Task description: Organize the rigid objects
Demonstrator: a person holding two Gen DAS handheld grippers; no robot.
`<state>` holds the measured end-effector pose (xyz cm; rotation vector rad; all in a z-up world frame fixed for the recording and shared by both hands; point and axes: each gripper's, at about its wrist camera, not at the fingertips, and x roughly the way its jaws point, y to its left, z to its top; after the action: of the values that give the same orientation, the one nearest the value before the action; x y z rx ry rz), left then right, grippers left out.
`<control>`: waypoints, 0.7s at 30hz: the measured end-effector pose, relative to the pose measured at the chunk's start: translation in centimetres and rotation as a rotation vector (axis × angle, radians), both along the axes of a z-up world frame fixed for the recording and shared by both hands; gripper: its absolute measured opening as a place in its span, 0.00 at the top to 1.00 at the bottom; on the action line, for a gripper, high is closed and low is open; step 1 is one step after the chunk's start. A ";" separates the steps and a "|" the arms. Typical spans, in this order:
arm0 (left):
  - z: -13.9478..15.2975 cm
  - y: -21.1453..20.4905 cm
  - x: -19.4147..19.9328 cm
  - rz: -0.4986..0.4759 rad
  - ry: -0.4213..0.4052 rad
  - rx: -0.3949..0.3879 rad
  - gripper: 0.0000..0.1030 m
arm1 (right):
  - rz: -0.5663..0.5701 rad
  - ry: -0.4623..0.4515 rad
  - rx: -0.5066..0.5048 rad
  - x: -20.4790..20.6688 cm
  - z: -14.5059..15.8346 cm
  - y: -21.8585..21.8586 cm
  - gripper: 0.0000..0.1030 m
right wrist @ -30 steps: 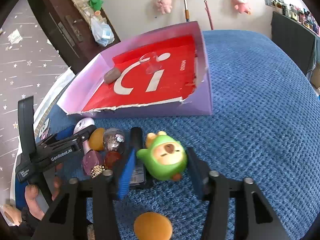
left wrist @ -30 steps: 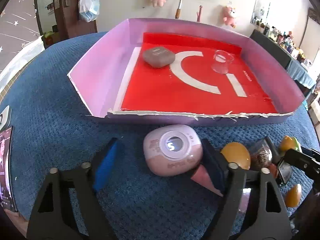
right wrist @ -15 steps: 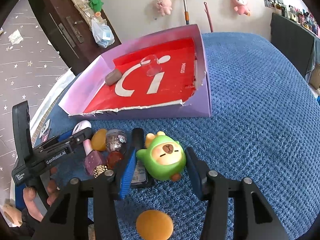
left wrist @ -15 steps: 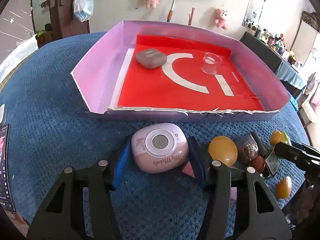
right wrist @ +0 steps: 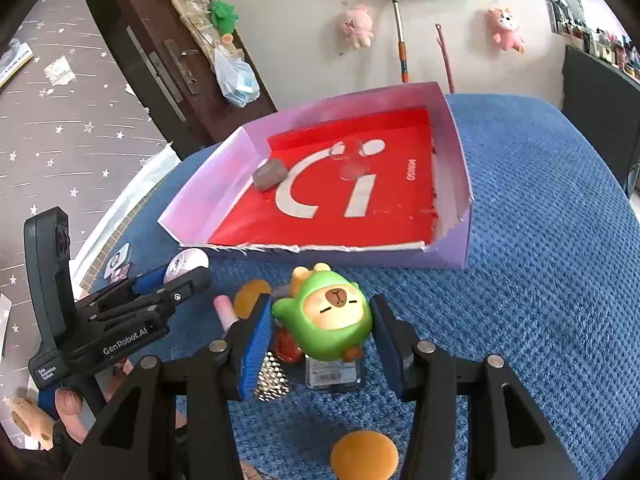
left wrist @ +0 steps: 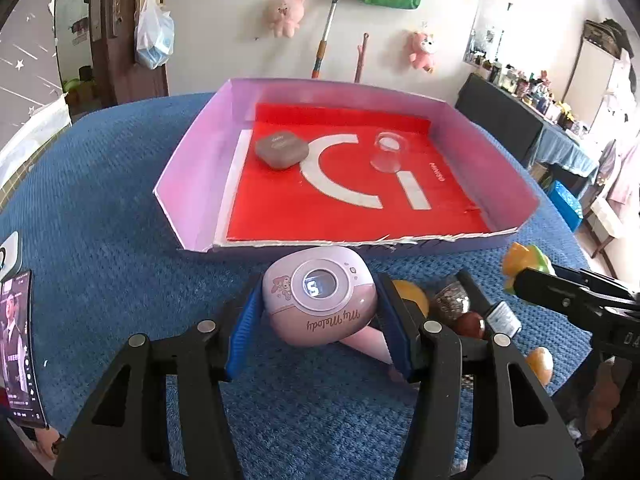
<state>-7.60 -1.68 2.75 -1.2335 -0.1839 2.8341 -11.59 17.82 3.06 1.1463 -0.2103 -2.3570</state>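
Note:
My left gripper (left wrist: 318, 318) is shut on a pink My Melody case (left wrist: 320, 294) and holds it above the blue cloth, just in front of the purple tray (left wrist: 188, 168). My right gripper (right wrist: 322, 330) is shut on a green capybara toy (right wrist: 326, 320), lifted over the pile of small items. The tray has a red floor and holds a grey case (left wrist: 281, 149) and a clear cup (left wrist: 389, 151). The left gripper also shows in the right wrist view (right wrist: 176, 280).
A pile of small things lies on the blue cloth (left wrist: 100, 216): an orange egg (left wrist: 412, 294), a glitter ball (left wrist: 450, 302), a dark red bead (left wrist: 470, 324), a pink bottle (right wrist: 224, 314), an orange disc (right wrist: 364, 454). A phone (left wrist: 20, 348) lies at the left edge.
Both grippers closed on their objects and lifted them off the cloth. The pink case and the green toy rose and moved toward the tray.

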 end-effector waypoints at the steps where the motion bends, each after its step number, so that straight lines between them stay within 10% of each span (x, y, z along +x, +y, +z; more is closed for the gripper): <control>1: 0.2 0.0 0.0 -0.002 0.003 0.001 0.48 | 0.001 0.002 -0.001 0.0 0.1 -0.1 0.50; 21: 2.2 0.7 -0.3 -0.031 0.049 0.005 0.48 | 0.019 0.033 -0.014 -0.4 1.5 -0.9 0.50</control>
<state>-7.86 -0.97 4.98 -1.1544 -0.1688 2.8319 -11.97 16.94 4.54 1.0977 -0.2034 -2.3525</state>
